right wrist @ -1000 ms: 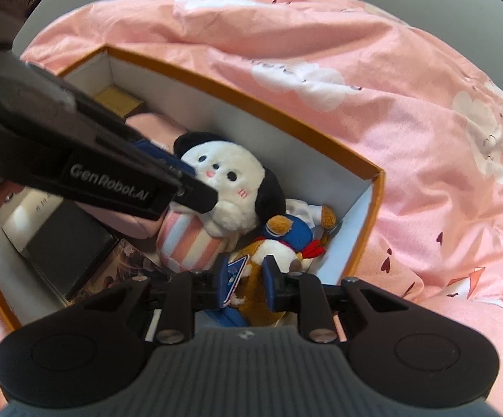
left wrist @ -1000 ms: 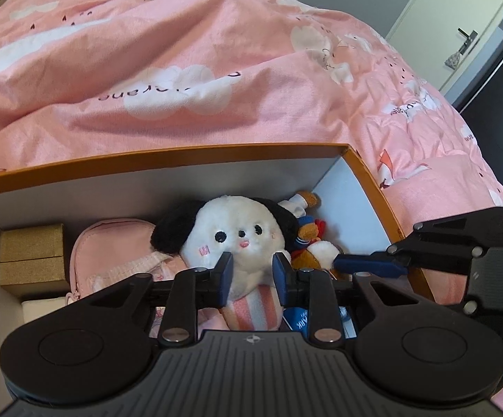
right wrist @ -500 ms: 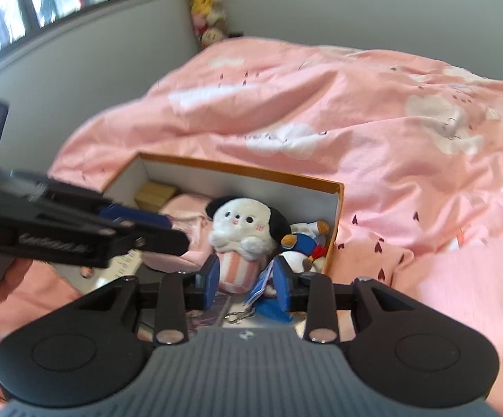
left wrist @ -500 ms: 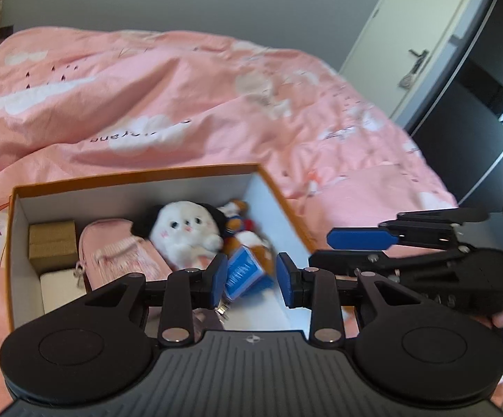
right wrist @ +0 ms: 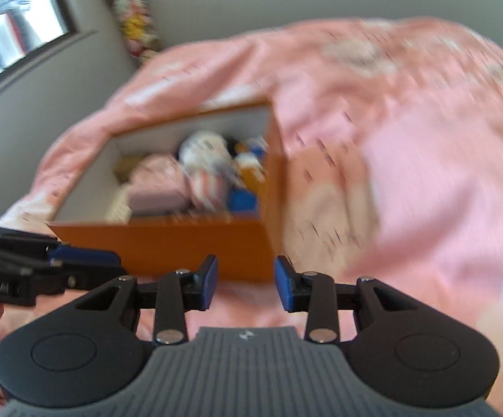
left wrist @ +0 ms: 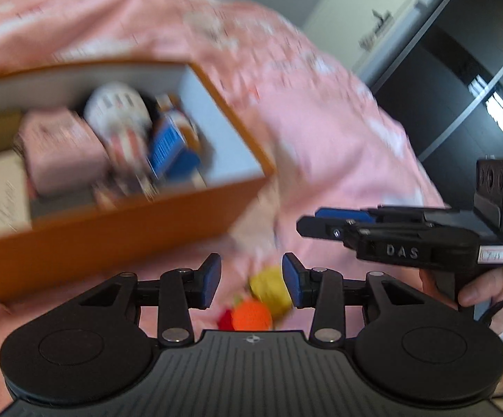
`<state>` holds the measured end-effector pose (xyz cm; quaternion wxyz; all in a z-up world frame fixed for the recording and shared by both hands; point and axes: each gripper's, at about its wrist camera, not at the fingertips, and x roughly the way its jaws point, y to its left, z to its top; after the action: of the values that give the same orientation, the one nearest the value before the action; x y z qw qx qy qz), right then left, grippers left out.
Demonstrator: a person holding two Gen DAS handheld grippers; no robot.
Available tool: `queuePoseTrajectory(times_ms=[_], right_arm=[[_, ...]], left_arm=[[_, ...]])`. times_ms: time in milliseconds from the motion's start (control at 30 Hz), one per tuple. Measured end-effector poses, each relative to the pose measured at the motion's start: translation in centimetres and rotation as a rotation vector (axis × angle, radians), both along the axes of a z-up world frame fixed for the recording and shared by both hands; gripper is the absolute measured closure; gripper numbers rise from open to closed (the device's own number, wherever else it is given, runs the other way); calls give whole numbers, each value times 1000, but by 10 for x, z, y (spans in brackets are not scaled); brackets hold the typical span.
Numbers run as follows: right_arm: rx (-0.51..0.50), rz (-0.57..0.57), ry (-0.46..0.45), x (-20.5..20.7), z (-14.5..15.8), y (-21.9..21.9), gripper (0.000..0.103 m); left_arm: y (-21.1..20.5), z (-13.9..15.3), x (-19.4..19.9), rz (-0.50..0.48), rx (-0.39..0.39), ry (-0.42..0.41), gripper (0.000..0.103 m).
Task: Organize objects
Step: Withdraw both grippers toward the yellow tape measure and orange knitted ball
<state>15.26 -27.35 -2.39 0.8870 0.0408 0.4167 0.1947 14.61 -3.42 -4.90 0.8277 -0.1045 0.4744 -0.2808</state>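
Mostly blurred: box (left wrist: 119, 222) contents, duvet (right wrist: 407, 139).

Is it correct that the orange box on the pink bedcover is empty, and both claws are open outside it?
Not fully. The orange box is not empty: a white plush toy and other things lie inside, as the left wrist view shows. It does sit on the pink bedcover, and the left claw and right claw are open outside it.

Both wrist cameras look steeply down along their fingers (left wrist: 209, 279) from nearby, sharing the orange box (left wrist: 112, 229) (right wrist: 168, 246) on the pink bed (left wrist: 321, 132) (right wrist: 390, 139).
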Motion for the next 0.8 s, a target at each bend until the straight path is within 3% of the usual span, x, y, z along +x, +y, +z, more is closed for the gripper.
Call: queuePoseTrajectory(times_ms=[167,267,333,600,800], right_arm=[[-38,-64,76,-16,-35,-12,65],[-20,-70,116,-17,-48,-15,65],[-19,-72,126,-17,-52,-15,65],[-1,-90,192,-8,-71,-19,69],[-6,-115,257,0,-83,-18,72]], left_arm=[[-26,-41,-5,-44,49,105,56],[-36,-55,-7,-53,68,129,46],[-40,-57,-7,-41,78,126,41],[-69,-63,-16,-110,189,62,42],[-79,-76,-11,-79,274,51,42]])
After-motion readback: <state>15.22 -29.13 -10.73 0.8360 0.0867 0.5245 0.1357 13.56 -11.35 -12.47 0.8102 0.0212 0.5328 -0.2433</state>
